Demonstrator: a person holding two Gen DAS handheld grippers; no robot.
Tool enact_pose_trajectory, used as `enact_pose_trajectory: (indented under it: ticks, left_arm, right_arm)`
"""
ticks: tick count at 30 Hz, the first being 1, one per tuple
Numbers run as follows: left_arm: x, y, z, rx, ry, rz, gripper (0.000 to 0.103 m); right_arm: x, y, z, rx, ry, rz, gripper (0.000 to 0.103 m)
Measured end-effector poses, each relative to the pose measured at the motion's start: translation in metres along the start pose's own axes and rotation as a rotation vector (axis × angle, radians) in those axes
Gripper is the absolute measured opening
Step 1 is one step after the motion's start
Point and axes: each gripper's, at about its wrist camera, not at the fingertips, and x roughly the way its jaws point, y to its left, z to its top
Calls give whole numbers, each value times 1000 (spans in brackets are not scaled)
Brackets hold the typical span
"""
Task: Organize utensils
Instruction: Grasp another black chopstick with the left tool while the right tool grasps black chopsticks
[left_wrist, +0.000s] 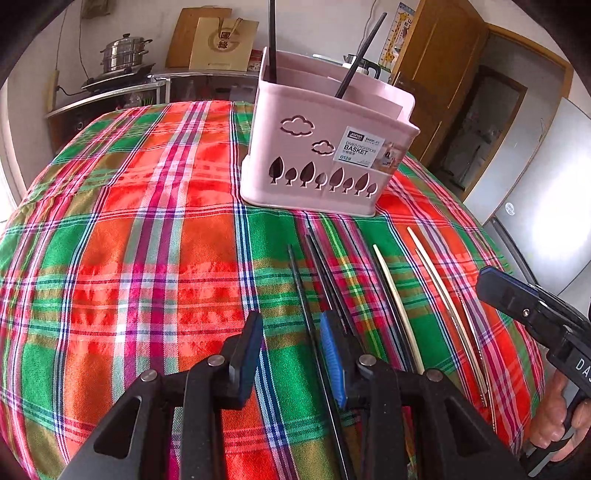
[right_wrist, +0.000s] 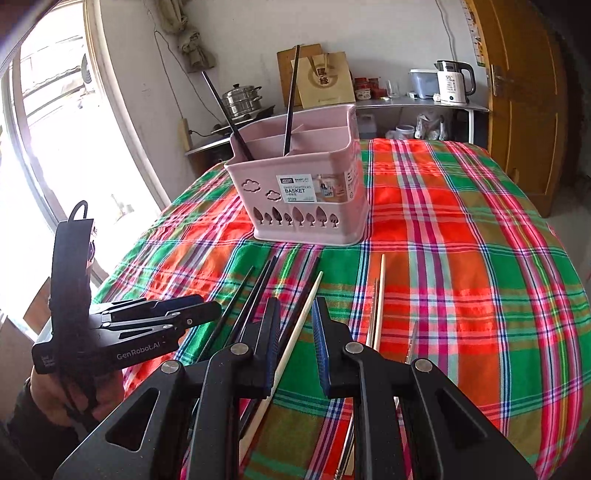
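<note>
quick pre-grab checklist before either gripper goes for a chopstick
1. Left gripper jaws apart and empty: ok.
2. Right gripper jaws apart, nothing clamped: ok.
3. Light chopstick lined up in the right gripper's gap: ok.
4. Black chopsticks inside the left gripper's gap: not ok, they lie under its right finger.
5. Pink basket upright on the plaid tablecloth with room left: ok.
6. Pads touching cloth: cannot tell.

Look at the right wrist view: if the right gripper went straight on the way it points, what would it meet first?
Probably the pale wooden chopstick lying on the plaid tablecloth, which runs between the right gripper's open fingers; depth is uncertain.
</note>
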Motion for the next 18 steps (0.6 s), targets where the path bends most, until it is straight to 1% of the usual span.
enact_pose_trajectory:
  ticks: [4, 7, 12, 15, 18]
  left_arm:
    - [8, -3, 2, 22, 9, 14, 32]
    - [10, -5, 4, 40, 9, 42, 26]
    - [9, -3, 5, 51, 11, 52, 19]
    - [7, 0, 4, 51, 9, 55, 18]
    - [6, 6, 5, 53, 8, 74, 17]
  right_arm:
    - [12, 3, 1, -6, 25, 4, 18]
    - [21, 6, 2, -13, 43, 4, 18]
    - [41, 6, 6, -9, 89, 0, 18]
    - [51, 7, 10, -14, 108, -8, 18]
    - [59, 8, 12, -21, 124, -6, 17]
